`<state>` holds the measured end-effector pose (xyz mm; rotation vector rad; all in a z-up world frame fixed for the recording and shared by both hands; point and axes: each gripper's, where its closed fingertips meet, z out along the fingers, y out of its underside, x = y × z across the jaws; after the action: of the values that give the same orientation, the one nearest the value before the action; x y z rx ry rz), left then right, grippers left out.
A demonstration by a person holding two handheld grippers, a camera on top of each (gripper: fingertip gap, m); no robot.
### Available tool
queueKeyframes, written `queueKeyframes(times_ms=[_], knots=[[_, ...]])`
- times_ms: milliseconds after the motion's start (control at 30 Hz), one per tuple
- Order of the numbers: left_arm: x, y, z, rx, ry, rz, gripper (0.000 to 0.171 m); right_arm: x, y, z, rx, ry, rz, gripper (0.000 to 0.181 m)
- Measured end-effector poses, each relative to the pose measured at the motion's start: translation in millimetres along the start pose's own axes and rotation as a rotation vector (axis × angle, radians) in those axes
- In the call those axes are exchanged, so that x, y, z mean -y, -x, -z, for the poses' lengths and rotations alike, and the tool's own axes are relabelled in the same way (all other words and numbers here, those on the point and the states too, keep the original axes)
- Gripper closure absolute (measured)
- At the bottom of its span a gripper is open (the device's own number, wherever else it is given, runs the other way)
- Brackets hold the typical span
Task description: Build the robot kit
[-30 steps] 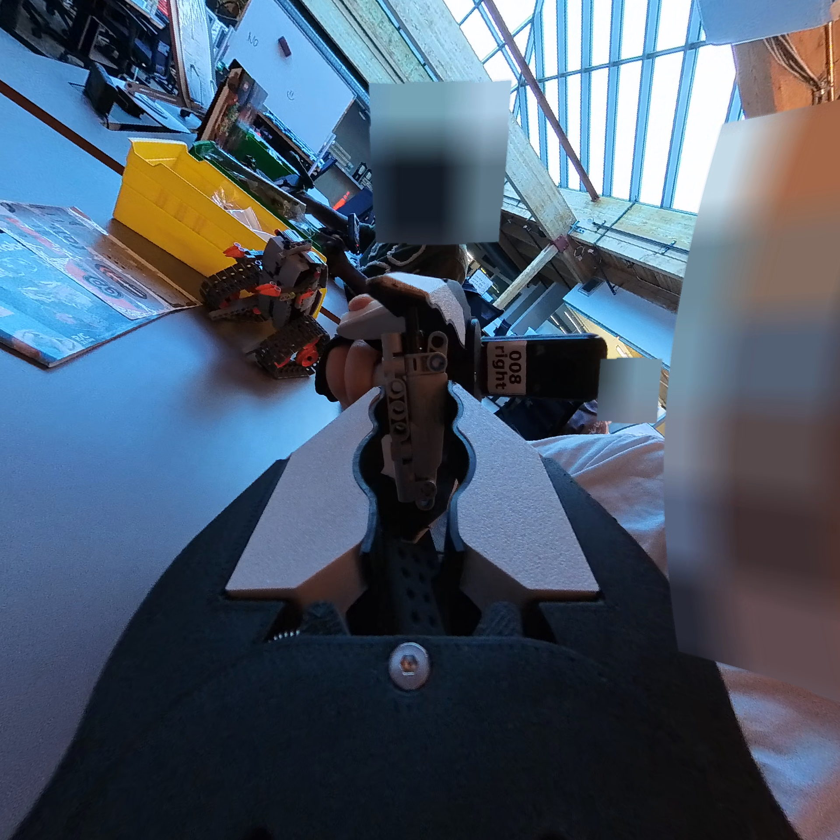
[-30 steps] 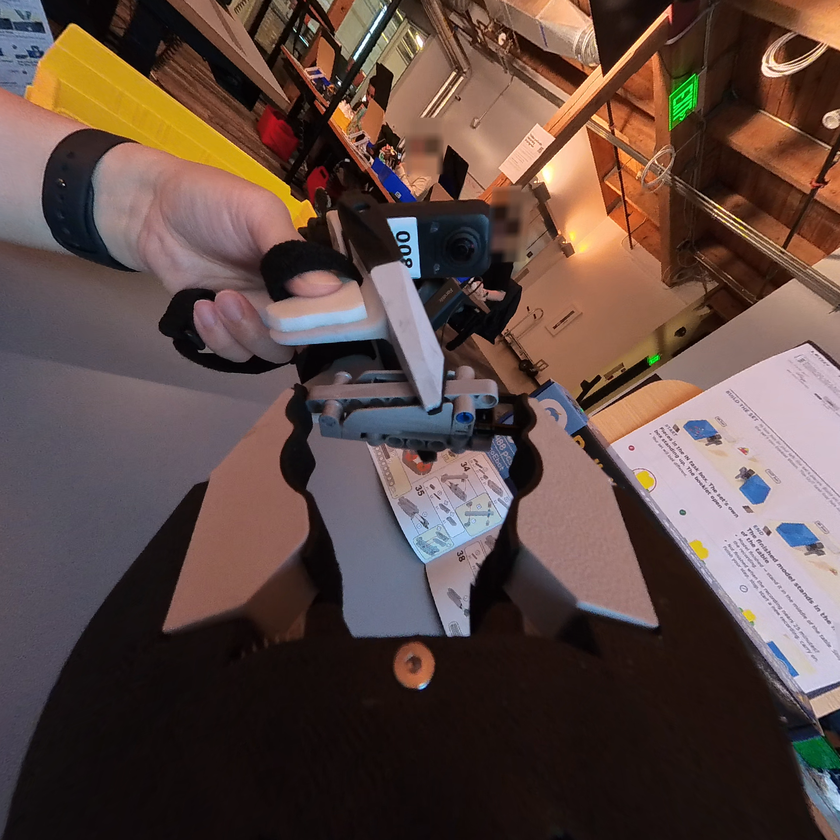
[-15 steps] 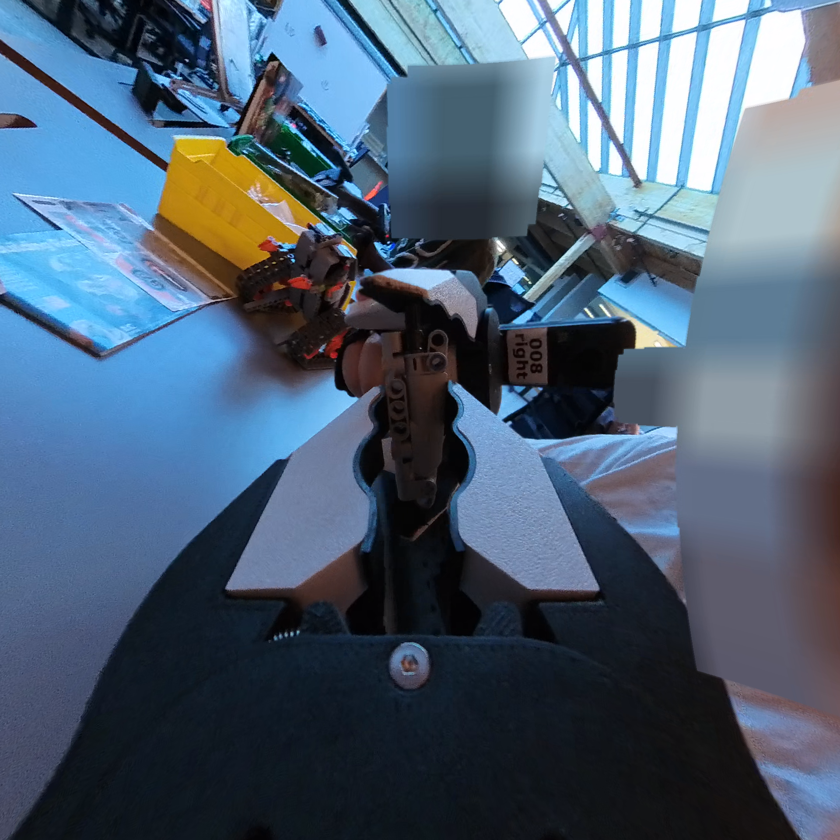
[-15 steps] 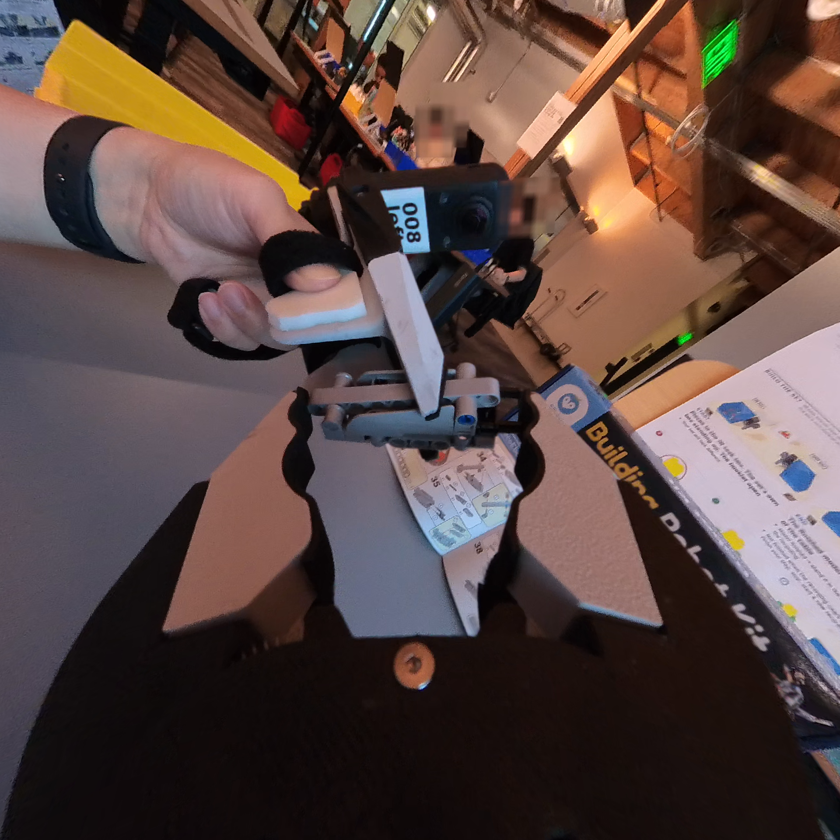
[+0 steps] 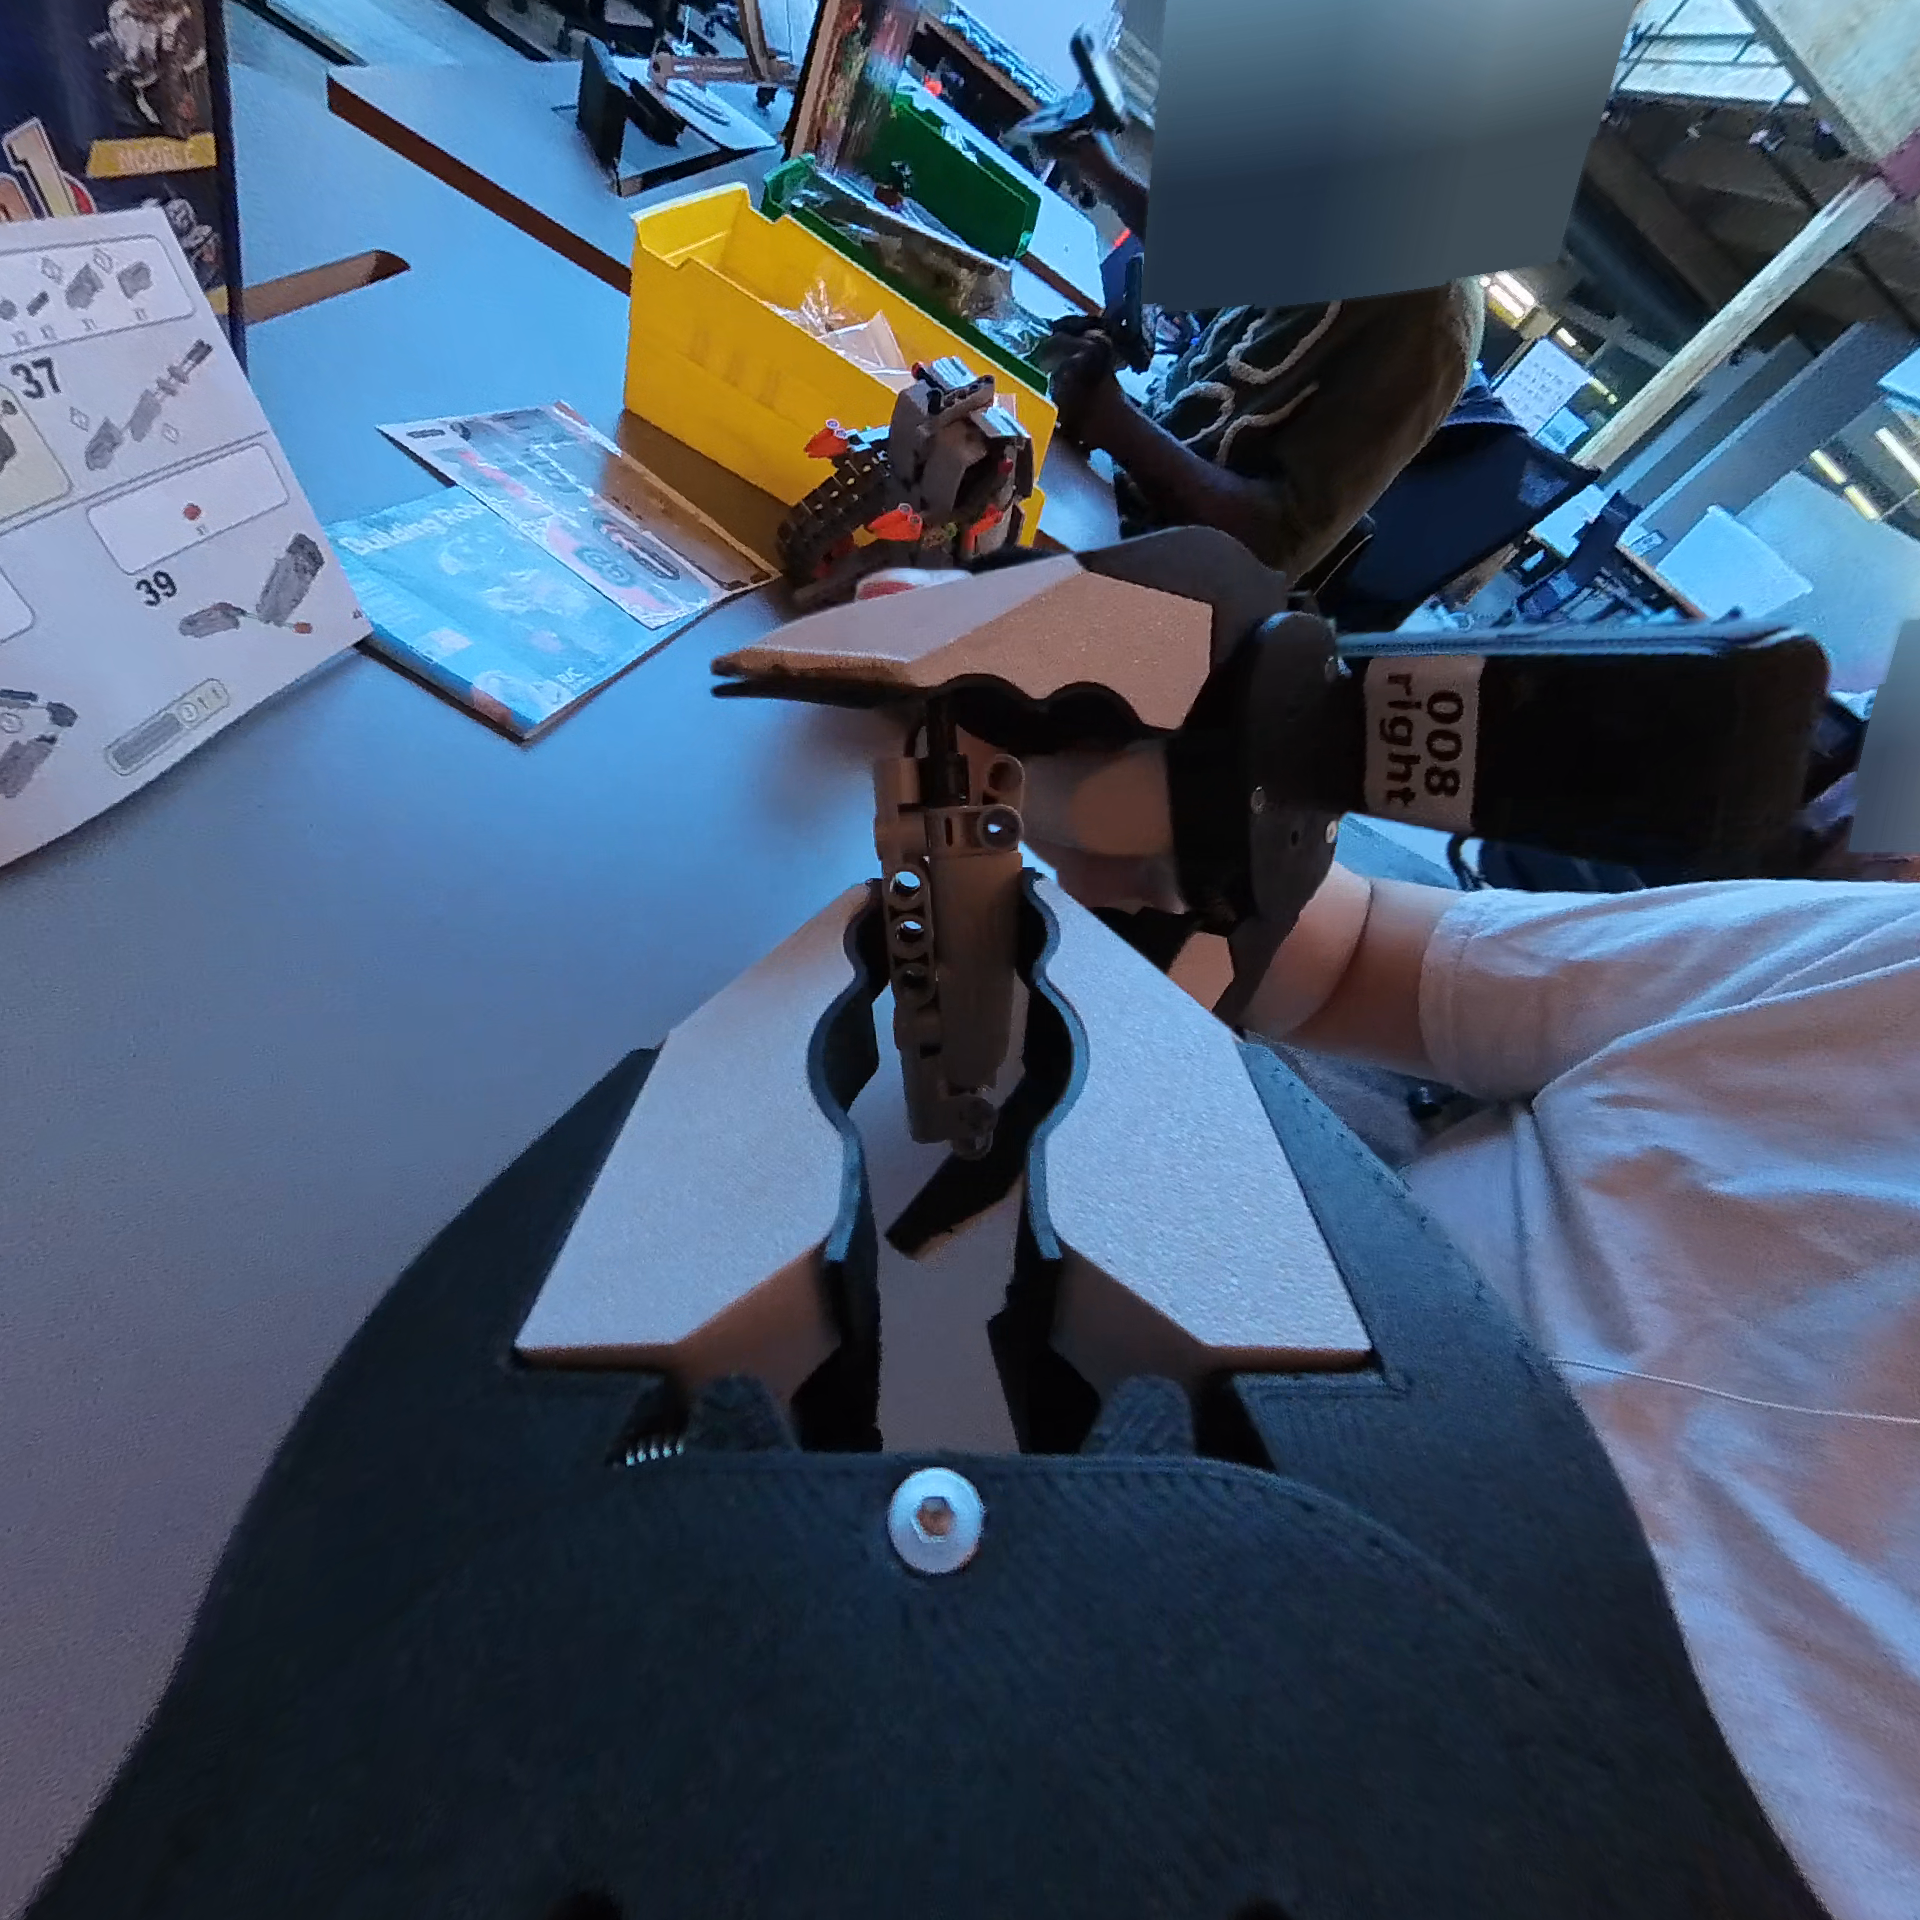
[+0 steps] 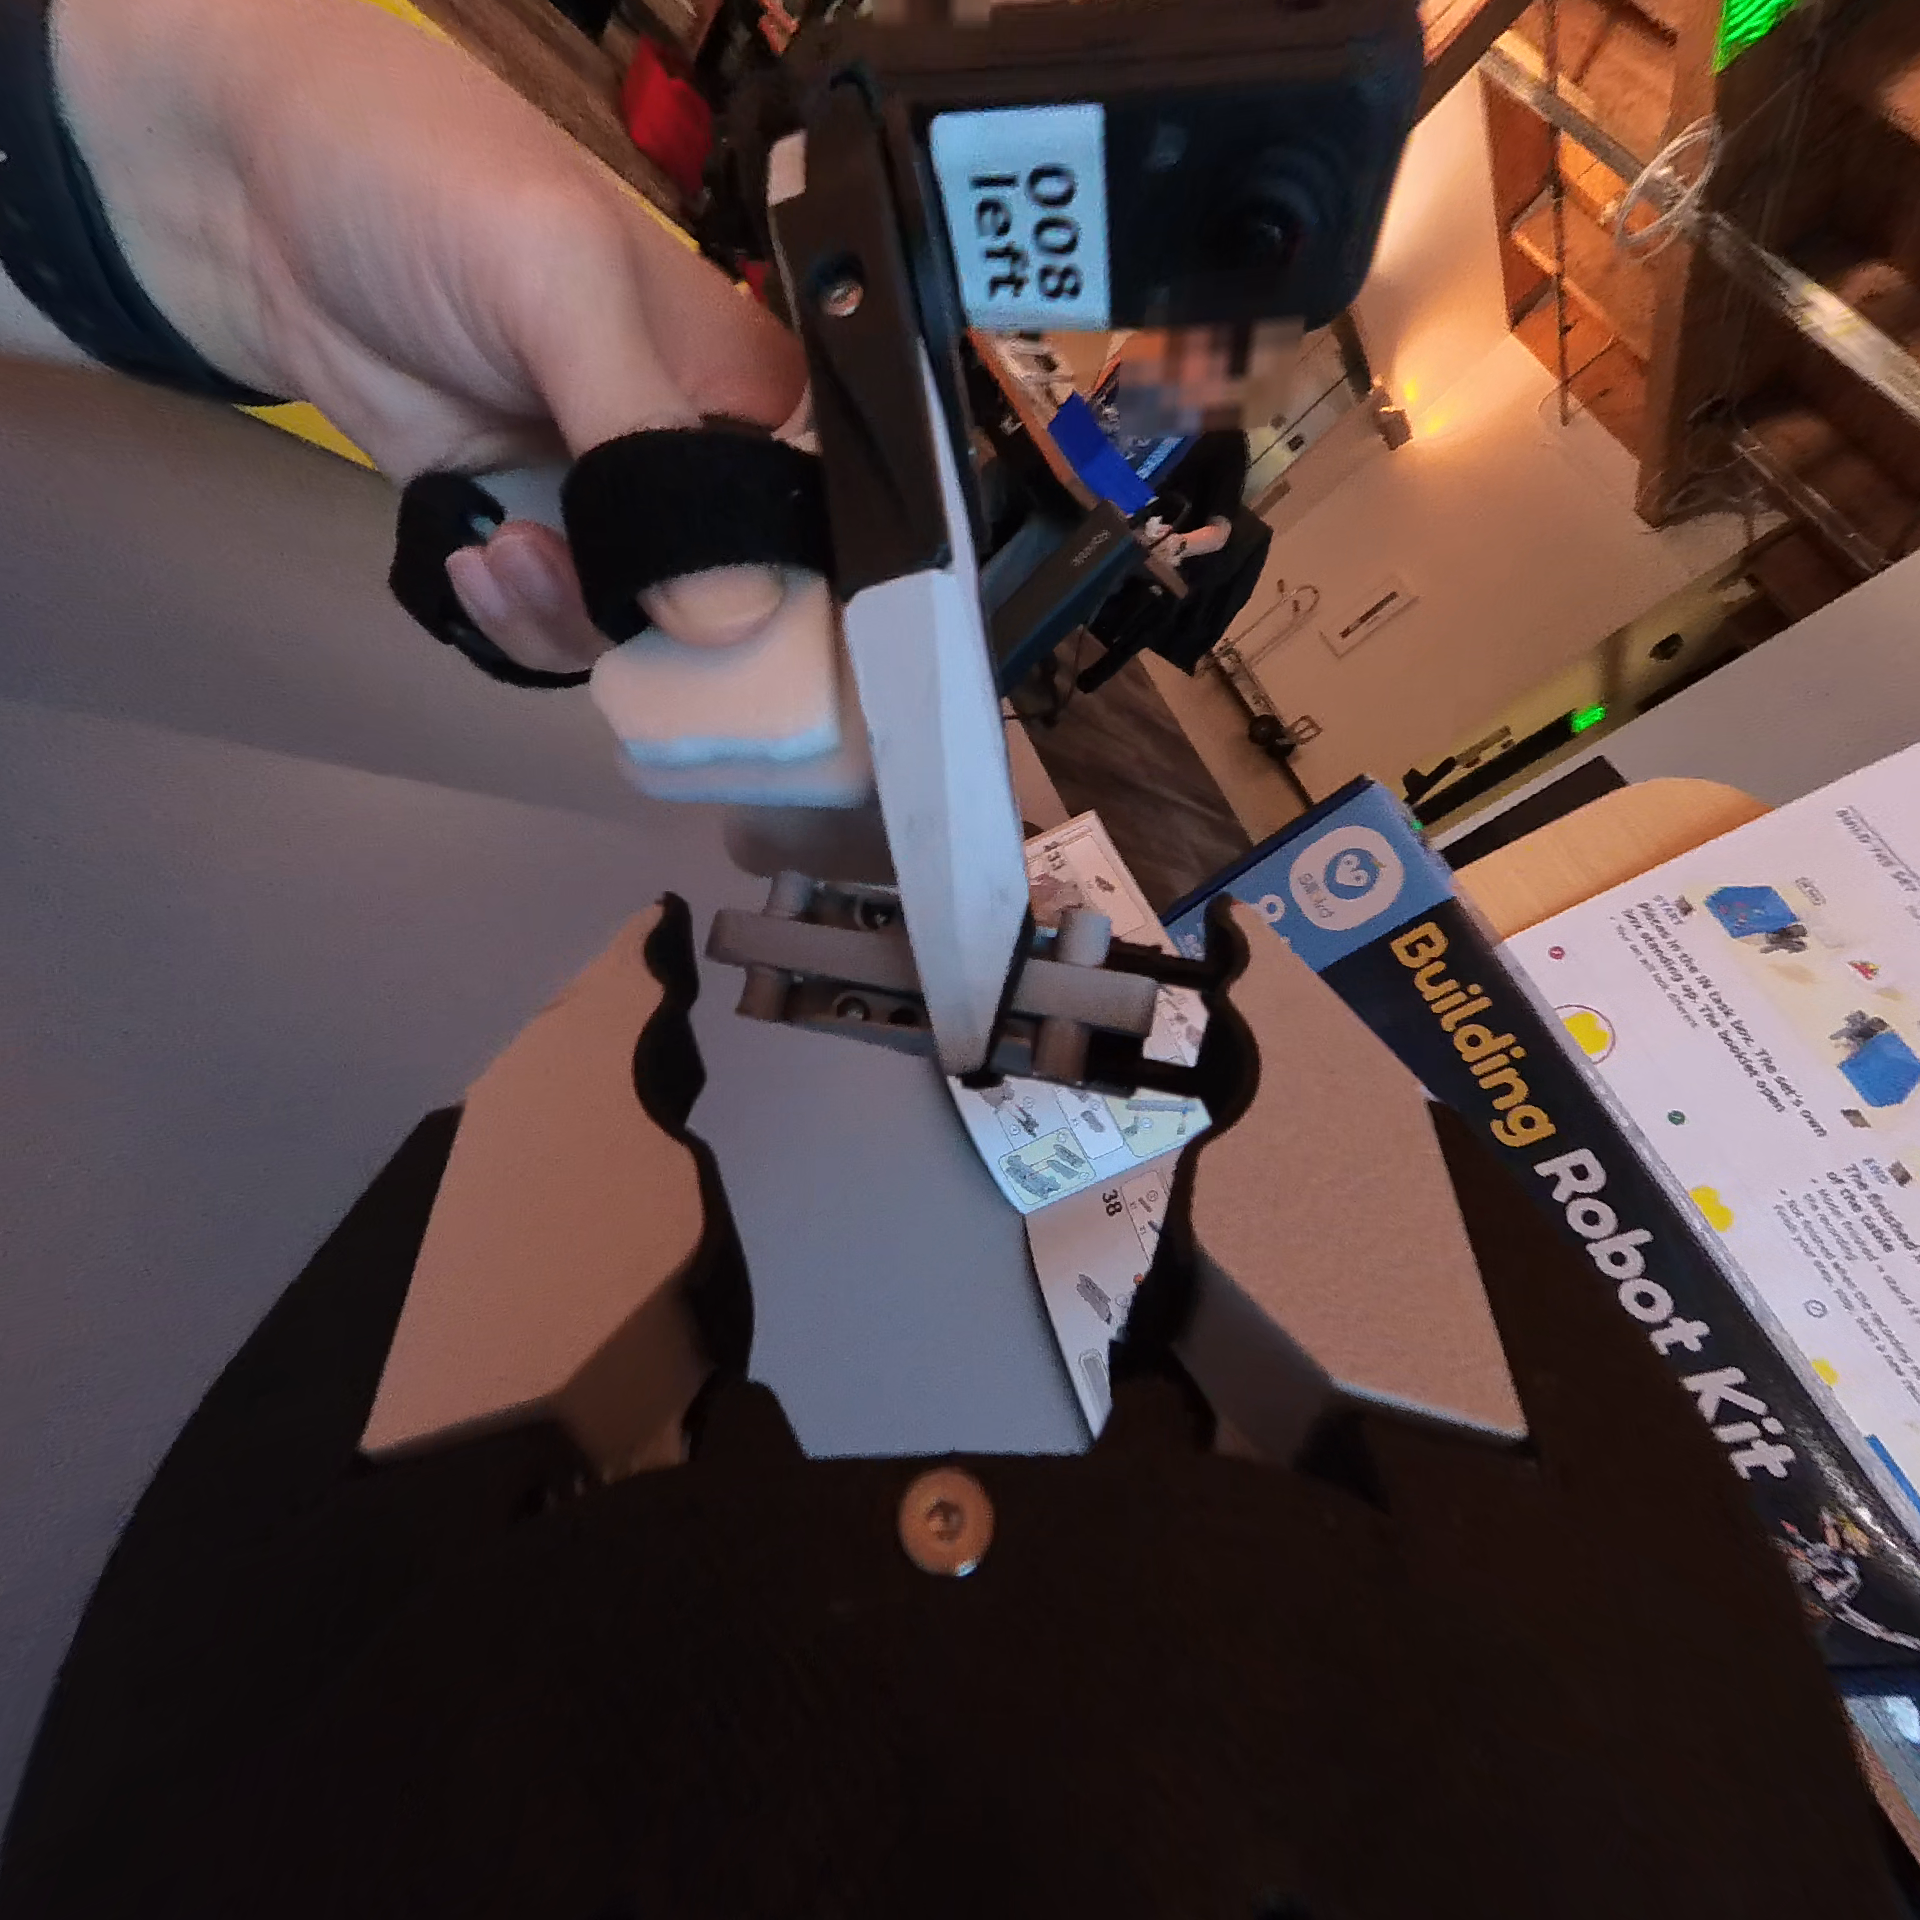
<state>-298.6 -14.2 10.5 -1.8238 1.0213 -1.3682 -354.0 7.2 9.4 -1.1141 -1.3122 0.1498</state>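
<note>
A grey Technic beam assembly [image 5: 940, 987] stands on end between my left gripper's [image 5: 951, 904] fingertips, and the left gripper is shut on its middle. The right gripper [image 5: 966, 644] comes in from the right, with one finger lying over the assembly's top end where a black pin [image 5: 940, 743] sticks up. In the right wrist view my right gripper [image 6: 951, 935] brackets the assembly [image 6: 810, 966] lengthwise. Its fingers sit at the two ends, and a black axle [image 6: 1164, 971] meets the right finger. The left gripper [image 6: 935, 1039] crosses in front, pinching the middle.
On the grey table [image 5: 364, 987] lie an instruction sheet [image 5: 135, 468] and booklets [image 5: 499, 603]. Farther back are a black-and-orange tracked model [image 5: 914, 488], a yellow bin [image 5: 748, 343] and a green bin [image 5: 935, 177]. A person [image 5: 1247, 416] sits across. A kit box [image 6: 1558, 1143] lies at right. The grippers' ends are close to 4 cm from one another.
Both grippers have come lower and closer together with the assembly held between them. The left view now tilts down at the table, and the left gripper looms larger in the right view.
</note>
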Motion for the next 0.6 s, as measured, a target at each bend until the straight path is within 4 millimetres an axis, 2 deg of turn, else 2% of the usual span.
queueKeyframes(times_ms=[233,333,600], knots=[[0,8,-3,0.035,-0.028,0.059,0.151,-6,-4,-9,-0.077,0.039,-0.060,0.083],[-3,15,-4,0.090,-0.009,0.028,0.151,-11,-4,-12,-0.086,0.060,-0.087,0.086],[-1,10,-5,0.093,-0.021,0.029,0.151,-7,-4,-7,-0.060,0.042,-0.068,0.087]])
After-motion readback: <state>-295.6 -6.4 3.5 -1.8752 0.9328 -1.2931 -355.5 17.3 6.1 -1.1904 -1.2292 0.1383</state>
